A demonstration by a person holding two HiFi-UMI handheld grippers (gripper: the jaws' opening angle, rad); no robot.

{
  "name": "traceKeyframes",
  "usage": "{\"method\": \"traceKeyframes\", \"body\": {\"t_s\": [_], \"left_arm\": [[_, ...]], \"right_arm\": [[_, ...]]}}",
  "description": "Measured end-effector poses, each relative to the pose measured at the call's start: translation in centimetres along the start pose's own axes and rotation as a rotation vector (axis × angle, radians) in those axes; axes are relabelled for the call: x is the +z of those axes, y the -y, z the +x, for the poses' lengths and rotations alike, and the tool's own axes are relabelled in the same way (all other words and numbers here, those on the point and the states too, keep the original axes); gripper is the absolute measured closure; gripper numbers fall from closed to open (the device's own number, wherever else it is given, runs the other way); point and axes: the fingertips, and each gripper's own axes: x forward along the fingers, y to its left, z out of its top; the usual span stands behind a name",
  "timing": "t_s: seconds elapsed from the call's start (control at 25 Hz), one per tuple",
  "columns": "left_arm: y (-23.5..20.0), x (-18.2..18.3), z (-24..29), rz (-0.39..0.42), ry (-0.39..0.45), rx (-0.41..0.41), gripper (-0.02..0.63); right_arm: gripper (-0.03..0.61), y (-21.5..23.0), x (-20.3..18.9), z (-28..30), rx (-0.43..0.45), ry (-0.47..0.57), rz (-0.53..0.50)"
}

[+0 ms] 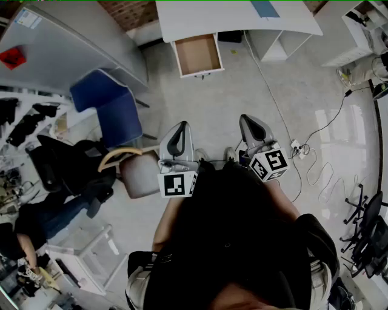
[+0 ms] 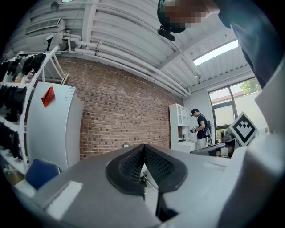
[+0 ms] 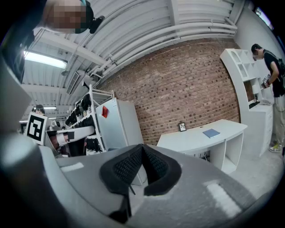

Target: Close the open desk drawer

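So the job's basically not started yet. Going left to right in the head view: the blue chair point(image 1: 106, 103) is sitting off to the left, and I'm guessing it isn't getting in the way. The left tool point(image 1: 179, 134) is hanging out in front of the person with its jaws pressed together, gripping nothing. Up ahead, between the two tools, the drawer point(image 1: 197, 54) is sticking out from under the white tabletop point(image 1: 206, 17). It's pulled well out and looking bare inside, and it's well apart from both tools, with open floor point(image 1: 242, 91) in between. The right tool point(image 1: 253, 128) is doing the same as the left — jaws together, nothing in them. I'm reckoning everything's still left to do — getting across to the desk, putting a tool against the drawer front and pushing it all the way in.
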Motion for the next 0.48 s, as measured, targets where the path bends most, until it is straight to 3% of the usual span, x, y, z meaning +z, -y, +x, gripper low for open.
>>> {"method": "traceKeyframes", "body": {"t_s": [0.4,0.48], "left_arm": [[-0.04,-0.41,-0.19,0.006,-0.004,0.007,0.598],[-0.21,-0.47,-0.25,0.000,-0.007,0.014,0.600]], "right_arm": [[0.575,-0.47,0.56,-0.01,-0.003,0.034,-0.015],[0.551,-0.45,0.74,0.04,-0.006,0.042,-0.018]]}}
